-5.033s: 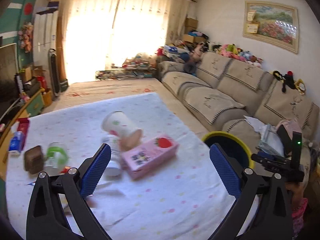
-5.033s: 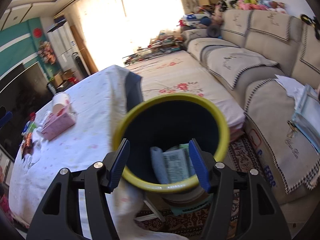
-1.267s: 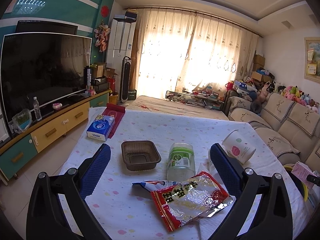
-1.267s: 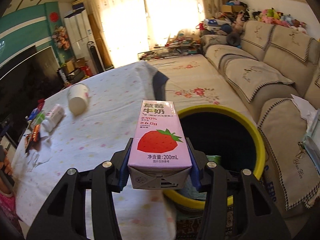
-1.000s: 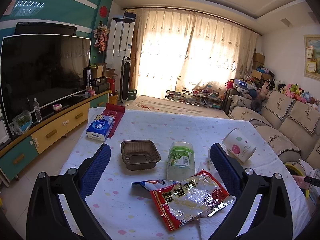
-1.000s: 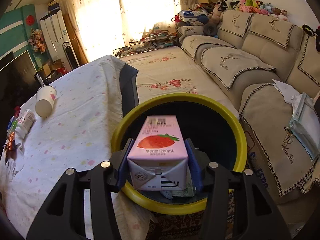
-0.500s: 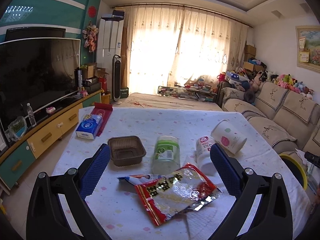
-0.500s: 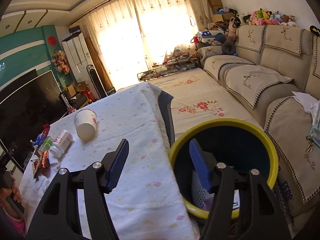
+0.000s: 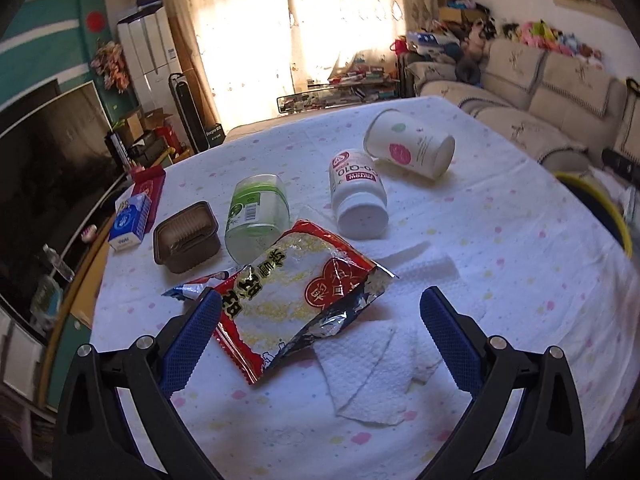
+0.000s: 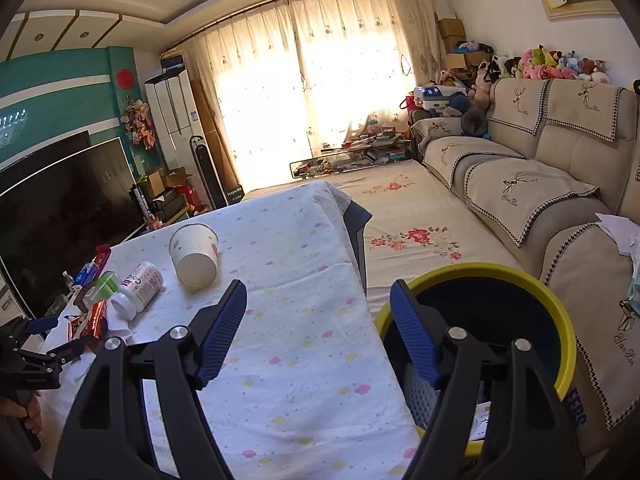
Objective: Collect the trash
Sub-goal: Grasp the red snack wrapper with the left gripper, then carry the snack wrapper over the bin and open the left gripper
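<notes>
My left gripper [image 9: 320, 334] points down at the bench [image 9: 500, 248], which wears a white cloth with pastel dots, and its blue-padded fingers [image 9: 190, 334] stand wide apart with nothing clamped. The crumpled red and silver snack wrapper [image 9: 296, 300] lies between them, its near left edge just beside the left pad; I cannot tell whether they touch. A folded white paper towel [image 9: 368, 372] lies under the wrapper's near corner, at about five o'clock from it. At twelve o'clock from the wrapper lies a clear plastic jar with a green label [image 9: 256, 216], on its side; at ten o'clock sits a brown plastic tray [image 9: 186, 236], with a blue and white tissue pack [image 9: 128, 224] beyond it near the bench's edge. At one o'clock lies a white supplement bottle [image 9: 358, 200] on its side, and past that a tipped white paper cup with pink and green spots [image 9: 410, 148].

My right gripper [image 10: 318, 330] hovers over the bench's other edge; its fingers [image 10: 412, 330] have just been opening and hold nothing. The round bin with a yellow rim and dark inside [image 10: 560, 320] stands just beside the bench at three o'clock, the right finger over its near rim, with some paper trash showing low inside. A beige sofa [image 10: 520, 184] runs behind it.
</notes>
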Demonstrator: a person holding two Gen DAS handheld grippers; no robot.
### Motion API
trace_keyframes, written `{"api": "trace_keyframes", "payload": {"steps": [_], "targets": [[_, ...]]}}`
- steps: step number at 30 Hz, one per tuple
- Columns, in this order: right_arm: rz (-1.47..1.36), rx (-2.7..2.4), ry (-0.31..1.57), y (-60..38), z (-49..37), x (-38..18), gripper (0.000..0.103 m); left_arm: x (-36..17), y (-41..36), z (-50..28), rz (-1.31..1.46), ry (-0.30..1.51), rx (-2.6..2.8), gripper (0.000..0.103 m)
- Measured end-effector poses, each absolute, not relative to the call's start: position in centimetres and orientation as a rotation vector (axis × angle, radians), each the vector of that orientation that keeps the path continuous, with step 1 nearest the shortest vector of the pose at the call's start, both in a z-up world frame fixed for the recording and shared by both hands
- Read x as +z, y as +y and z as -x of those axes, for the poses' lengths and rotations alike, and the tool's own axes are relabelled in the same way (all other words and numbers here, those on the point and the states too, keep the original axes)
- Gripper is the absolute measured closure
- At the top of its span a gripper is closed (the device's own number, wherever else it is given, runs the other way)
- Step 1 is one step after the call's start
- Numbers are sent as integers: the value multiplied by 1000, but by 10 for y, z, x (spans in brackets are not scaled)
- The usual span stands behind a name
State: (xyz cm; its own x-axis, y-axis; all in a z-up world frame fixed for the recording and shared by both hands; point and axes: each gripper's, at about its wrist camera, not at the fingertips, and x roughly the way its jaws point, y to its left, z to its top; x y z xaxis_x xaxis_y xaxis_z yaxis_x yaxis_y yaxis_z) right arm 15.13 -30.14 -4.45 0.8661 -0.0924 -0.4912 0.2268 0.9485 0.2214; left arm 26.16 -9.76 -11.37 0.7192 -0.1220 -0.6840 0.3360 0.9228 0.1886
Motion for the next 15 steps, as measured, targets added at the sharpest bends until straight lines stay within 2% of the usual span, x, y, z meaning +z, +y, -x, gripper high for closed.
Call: {"api": "trace_keyframes", "payload": {"steps": [8, 11, 15], "targets": [[-330, -167, 515, -310, -154, -50, 31, -128, -105, -280, -445, 776, -241, 11], [-344, -165, 524, -312, -155, -52, 31, -127, -105, -283, -439, 770, -243, 21], [-357, -166, 533, -314, -156, -53, 31, -125, -102, -289, -402, 781, -255, 44]]}}
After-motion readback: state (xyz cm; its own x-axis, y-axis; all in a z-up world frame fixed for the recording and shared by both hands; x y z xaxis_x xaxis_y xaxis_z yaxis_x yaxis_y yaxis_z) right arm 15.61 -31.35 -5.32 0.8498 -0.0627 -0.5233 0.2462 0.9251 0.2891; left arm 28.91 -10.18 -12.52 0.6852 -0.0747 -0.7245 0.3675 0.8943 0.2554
